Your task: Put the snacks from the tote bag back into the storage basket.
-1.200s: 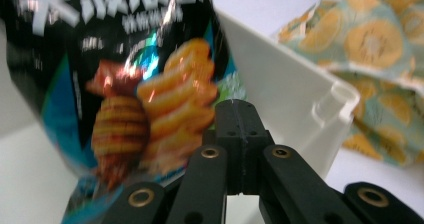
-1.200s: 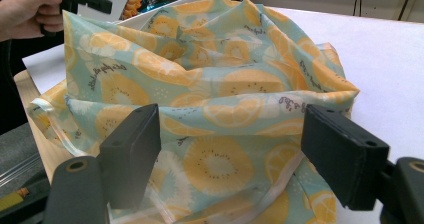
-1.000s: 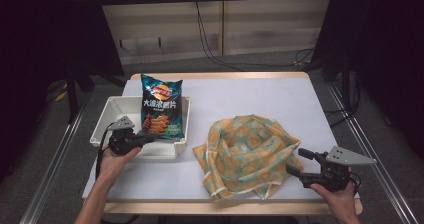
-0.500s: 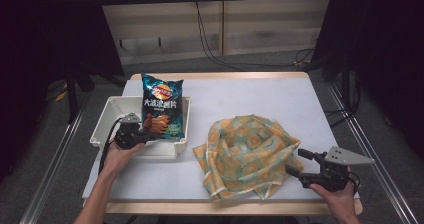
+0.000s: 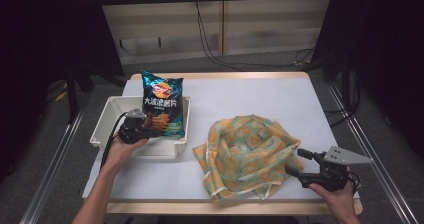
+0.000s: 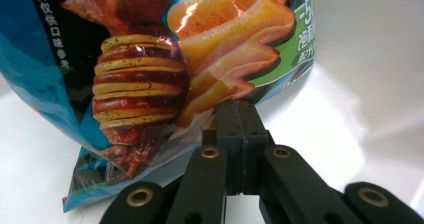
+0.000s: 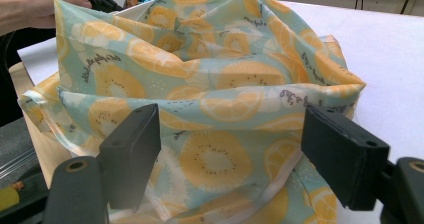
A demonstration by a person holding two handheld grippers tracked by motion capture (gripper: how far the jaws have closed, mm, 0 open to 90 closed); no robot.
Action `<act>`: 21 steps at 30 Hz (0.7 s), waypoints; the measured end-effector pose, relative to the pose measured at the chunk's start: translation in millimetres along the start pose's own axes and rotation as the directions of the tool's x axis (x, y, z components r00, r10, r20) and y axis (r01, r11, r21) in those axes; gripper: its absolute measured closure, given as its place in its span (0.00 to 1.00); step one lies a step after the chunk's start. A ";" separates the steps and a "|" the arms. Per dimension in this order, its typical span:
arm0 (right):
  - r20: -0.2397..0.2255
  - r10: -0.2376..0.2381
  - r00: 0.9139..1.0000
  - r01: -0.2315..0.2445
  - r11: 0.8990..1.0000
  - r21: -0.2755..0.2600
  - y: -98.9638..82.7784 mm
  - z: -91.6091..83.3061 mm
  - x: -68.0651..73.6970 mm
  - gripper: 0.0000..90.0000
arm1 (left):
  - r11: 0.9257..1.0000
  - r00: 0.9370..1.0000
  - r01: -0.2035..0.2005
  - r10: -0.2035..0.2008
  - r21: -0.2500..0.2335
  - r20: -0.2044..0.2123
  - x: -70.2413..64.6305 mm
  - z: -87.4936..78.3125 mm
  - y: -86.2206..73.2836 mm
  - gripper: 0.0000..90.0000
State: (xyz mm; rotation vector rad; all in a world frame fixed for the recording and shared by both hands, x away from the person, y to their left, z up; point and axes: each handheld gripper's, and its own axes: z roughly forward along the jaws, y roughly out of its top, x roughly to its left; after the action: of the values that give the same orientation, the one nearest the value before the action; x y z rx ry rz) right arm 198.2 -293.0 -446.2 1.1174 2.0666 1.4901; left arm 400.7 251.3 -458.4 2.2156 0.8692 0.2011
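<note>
1. Right now your left gripper (image 5: 145, 128) has its jaws clenched tight at the lower edge of the chip bag (image 5: 162, 104), which stands upright in the white bin (image 5: 102, 129) at the table's (image 5: 250, 96) left. In the left gripper view the two pads (image 6: 239, 124) meet with no gap, and I cannot tell whether any foil is pinched between them or whether they merely touch the bag's bottom corner.
2. If it is only a thin fold of foil, a lift could let the bag slide free and drop back into the bin; a sharp pull could also crease or tear the seam.
3. Because the hold sits low, the tall bag may tip over the jaws as it rises and catch on the bin's wall.
4. Your left hand (image 5: 120, 151) reaches in over the bin's near wall, forearm coming up from the table's near edge, gripper roughly level and pointing at the bag.
5. Moving right, the orange-print cloth bag (image 5: 247, 154) lies crumpled on the table, mouth slumped.
6. Your right gripper (image 5: 296, 163) rests at the table's near right corner, jaws spread wide just beside the cloth's edge, gripping nothing.
7. If the mouth stays collapsed, the chips may snag on loose folds or push the cloth away, so that side needs holding open.
</note>
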 end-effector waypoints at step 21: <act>0.001 -0.004 1.000 0.003 1.000 0.006 -1.0 0.7 -1.5 0.26 | 0.989 0.995 -0.096 0.096 0.112 0.006 -8.9 27.1 26.8 1.00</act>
State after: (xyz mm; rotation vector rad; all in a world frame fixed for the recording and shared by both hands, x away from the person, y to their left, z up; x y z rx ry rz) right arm 199.3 -293.9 -447.6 1.1157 2.0724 1.4829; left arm 418.3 216.5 -458.4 2.3648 0.7918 0.2016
